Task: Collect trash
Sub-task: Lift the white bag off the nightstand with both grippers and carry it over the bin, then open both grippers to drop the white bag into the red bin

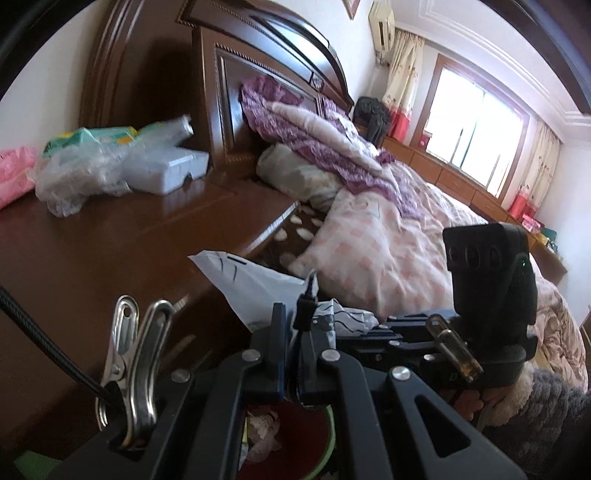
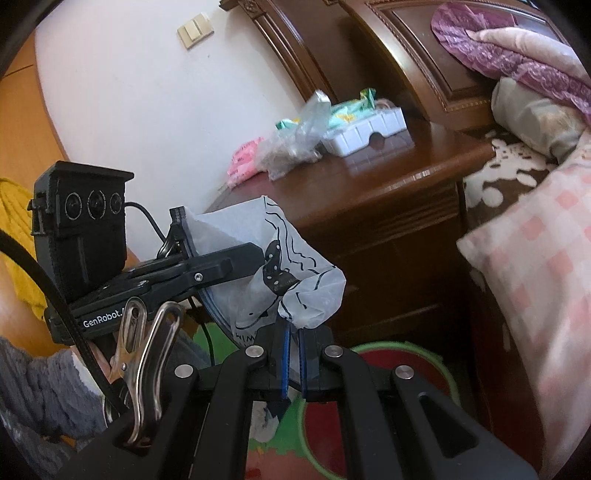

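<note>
1. a white plastic bag (image 2: 295, 273) printed with black line drawings is held up between the two grippers, in front of the dark wooden nightstand (image 2: 388, 192) and above a red and green floor mat (image 2: 417, 362).
2. in the right wrist view, the right gripper (image 2: 293, 332) is seen with its fingers together, clamped on one gathered edge of the bag; the left gripper (image 2: 181, 225) is shown from the side at the bag's opposite edge, its fingers pinched on that edge.
3. in the left wrist view, the left gripper (image 1: 295, 314) is seen closed on the bag (image 1: 255, 284), and the right gripper (image 1: 369, 332) is seen only from the side, its fingertips hidden.
4. only the left wrist view shows the window (image 1: 476, 125), the curtains (image 1: 402, 74) and the length of the bed (image 1: 406, 229) with its pink checked quilt.
5. only the right wrist view shows a wall switch (image 2: 195, 30) and a grey sleeve (image 2: 40, 391).
6. on the nightstand, a crumpled clear bag (image 2: 295, 136), green packets (image 2: 347, 110), a white tray (image 2: 365, 131) and a pink packet (image 2: 243, 158) are seen in both views.
</note>
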Demonstrator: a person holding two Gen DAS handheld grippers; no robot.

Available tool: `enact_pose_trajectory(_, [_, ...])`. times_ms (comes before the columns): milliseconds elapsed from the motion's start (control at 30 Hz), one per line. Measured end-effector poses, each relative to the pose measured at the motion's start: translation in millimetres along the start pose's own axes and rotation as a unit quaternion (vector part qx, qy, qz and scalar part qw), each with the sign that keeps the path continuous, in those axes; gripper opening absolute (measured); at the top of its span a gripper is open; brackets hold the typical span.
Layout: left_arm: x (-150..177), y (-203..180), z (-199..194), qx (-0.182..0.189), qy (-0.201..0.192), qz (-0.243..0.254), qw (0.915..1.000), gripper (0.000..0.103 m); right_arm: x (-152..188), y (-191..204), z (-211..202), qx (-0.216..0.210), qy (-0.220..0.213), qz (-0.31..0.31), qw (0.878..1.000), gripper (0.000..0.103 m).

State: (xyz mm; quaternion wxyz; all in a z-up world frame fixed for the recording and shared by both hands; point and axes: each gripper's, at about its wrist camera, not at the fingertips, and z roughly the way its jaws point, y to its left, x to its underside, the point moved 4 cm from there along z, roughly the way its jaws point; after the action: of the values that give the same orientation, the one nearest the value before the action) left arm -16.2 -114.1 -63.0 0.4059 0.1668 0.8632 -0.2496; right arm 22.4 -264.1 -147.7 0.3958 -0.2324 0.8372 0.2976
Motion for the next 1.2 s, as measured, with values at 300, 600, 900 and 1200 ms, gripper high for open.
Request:
enact_pose_trajectory(300, [54.4,-15.6,52.4,-0.027,0.084,0.051,0.9948,0.004,50.5,-31.8,22.1,0.023,0.077,0.04,0.996,0.005])
enact_pose_trajectory(600, [116.4,6.2,122.8,-0.049,0.203,0.038,0.9772,0.004,106.7,-69.2,71.0,0.094,0.191,0.076,0.974,0.005])
enact_pose_trajectory(900, [143.4,17.2,149.0,-0.078,0.238,0.055,0.9667,0.006,125.9,-91.3,95.5,0.158,0.252,0.081,0.951,0.006])
enact_pose_trajectory(1200, [146.1,21.0,160.1,-0.088,0.246,0.057,0.9635,0.009,131.0,-93.2,108.5,0.173,0.27,0.074,0.944,0.006])
